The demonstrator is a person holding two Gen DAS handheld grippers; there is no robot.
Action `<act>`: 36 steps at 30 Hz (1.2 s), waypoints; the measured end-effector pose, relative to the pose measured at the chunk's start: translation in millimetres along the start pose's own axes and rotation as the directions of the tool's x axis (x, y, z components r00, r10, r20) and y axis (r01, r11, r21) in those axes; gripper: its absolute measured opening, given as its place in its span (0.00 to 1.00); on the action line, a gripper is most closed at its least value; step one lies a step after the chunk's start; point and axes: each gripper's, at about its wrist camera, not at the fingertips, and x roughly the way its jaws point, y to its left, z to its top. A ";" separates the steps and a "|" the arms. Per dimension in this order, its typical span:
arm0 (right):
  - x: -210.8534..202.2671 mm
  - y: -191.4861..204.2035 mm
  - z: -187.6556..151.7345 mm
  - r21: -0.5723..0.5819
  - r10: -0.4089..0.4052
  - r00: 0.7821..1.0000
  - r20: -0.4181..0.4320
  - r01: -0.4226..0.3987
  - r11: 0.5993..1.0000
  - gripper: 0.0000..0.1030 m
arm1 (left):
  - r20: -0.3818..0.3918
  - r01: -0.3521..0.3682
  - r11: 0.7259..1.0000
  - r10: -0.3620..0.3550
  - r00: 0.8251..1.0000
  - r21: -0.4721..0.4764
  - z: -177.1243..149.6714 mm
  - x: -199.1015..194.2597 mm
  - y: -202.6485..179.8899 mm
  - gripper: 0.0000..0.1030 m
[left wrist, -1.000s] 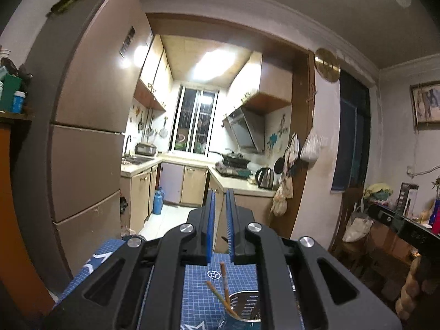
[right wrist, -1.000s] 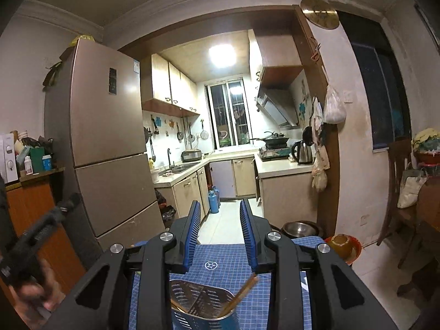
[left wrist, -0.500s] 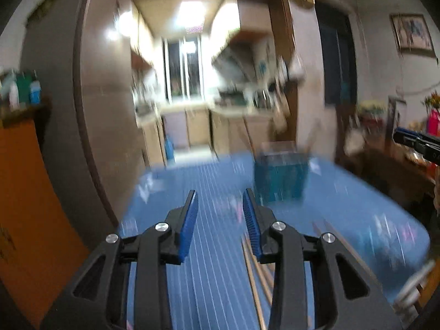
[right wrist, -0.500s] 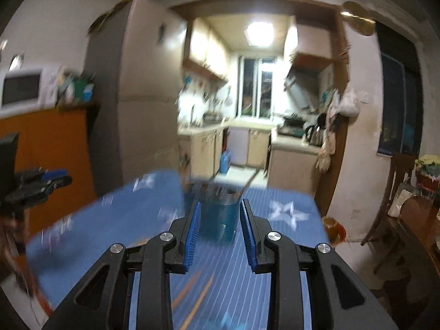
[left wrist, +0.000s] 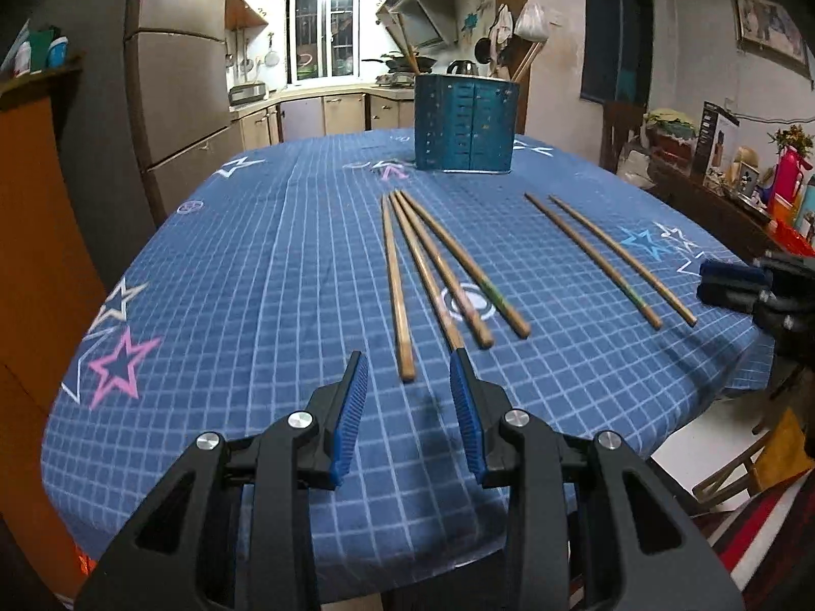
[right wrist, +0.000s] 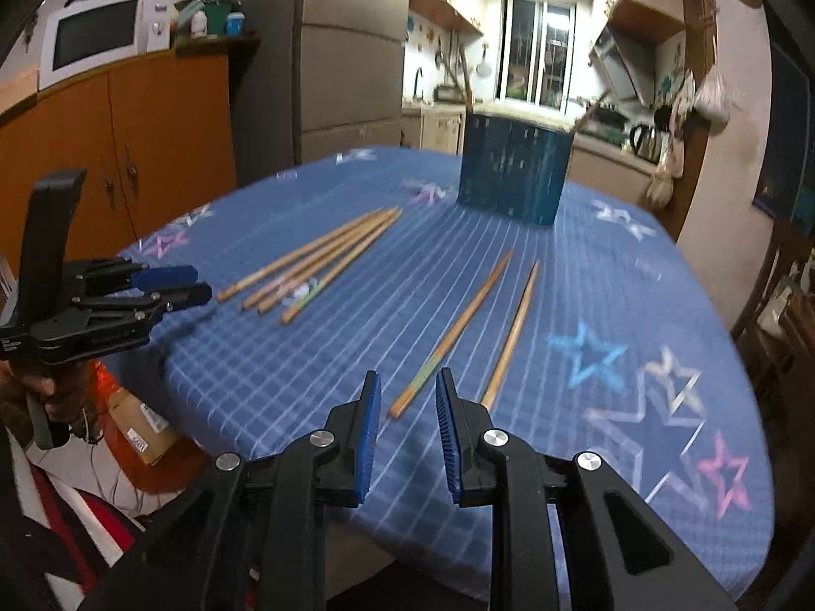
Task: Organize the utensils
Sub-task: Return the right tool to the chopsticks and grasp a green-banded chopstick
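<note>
On the blue star-patterned tablecloth (left wrist: 229,254) lie several wooden chopsticks in a bunch (left wrist: 438,265) and a separate pair (left wrist: 606,254). Behind them stands a blue perforated utensil holder (left wrist: 466,122) with chopsticks sticking out. My left gripper (left wrist: 407,356) is open just short of the near ends of the bunch, with nothing between its pads. My right gripper (right wrist: 407,382) hovers at the near end of the pair (right wrist: 458,326). Its jaws are closing, and the pads press on nothing. The bunch (right wrist: 316,259), the holder (right wrist: 514,173) and the left gripper (right wrist: 188,282) show in the right wrist view, and the right gripper (left wrist: 733,282) in the left.
The table's near edge runs just under both grippers. An orange cabinet (right wrist: 127,142) with a microwave (right wrist: 97,38) and a tall fridge (left wrist: 178,76) stand to the left. A cluttered sideboard (left wrist: 738,193) is on the right. A person's hand (right wrist: 46,392) holds the left gripper.
Both grippers came down from pointing at the kitchen to just above the table near the chopsticks. The left jaws went from shut to open. The right jaws narrowed a little.
</note>
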 end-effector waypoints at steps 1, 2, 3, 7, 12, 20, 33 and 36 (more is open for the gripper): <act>4.4 1.5 -3.7 0.009 -0.007 1.000 -0.013 0.007 1.000 0.23 | -0.001 -0.010 1.000 0.010 1.000 0.008 -1.5 0.0 -0.9 0.31; 7.2 2.7 -6.9 0.013 -0.013 1.000 -0.019 0.013 1.000 0.23 | -0.005 -0.022 1.000 0.022 1.000 0.020 -1.9 2.5 -2.1 0.31; 10.8 3.5 -9.3 0.022 -0.021 0.999 -0.026 0.022 1.000 0.23 | -0.008 -0.031 0.999 0.032 0.999 0.029 -4.2 4.1 -3.1 0.31; 21.6 0.8 -16.5 0.052 -0.048 0.998 -0.037 0.050 0.997 0.23 | -0.020 -0.040 0.998 0.041 0.999 0.041 -6.9 13.3 -3.6 0.31; 28.7 5.4 -17.5 0.035 -0.068 0.997 -0.030 0.069 0.997 0.24 | -0.011 -0.027 1.000 0.027 1.000 0.012 -3.0 17.7 -0.6 0.31; 35.6 6.8 -16.0 0.043 -0.107 0.994 -0.003 0.107 0.993 0.24 | 0.000 -0.029 0.999 0.029 1.000 0.014 -0.1 26.1 -2.1 0.31; 42.1 4.8 -14.8 0.086 -0.101 0.994 0.037 0.098 0.991 0.24 | 0.027 -0.053 0.999 0.052 0.998 0.007 -3.0 28.4 -8.6 0.31; 46.0 1.8 -15.5 0.111 -0.106 0.993 0.057 0.099 0.989 0.24 | 0.032 -0.056 0.998 0.056 0.998 0.005 -4.3 29.1 -8.3 0.31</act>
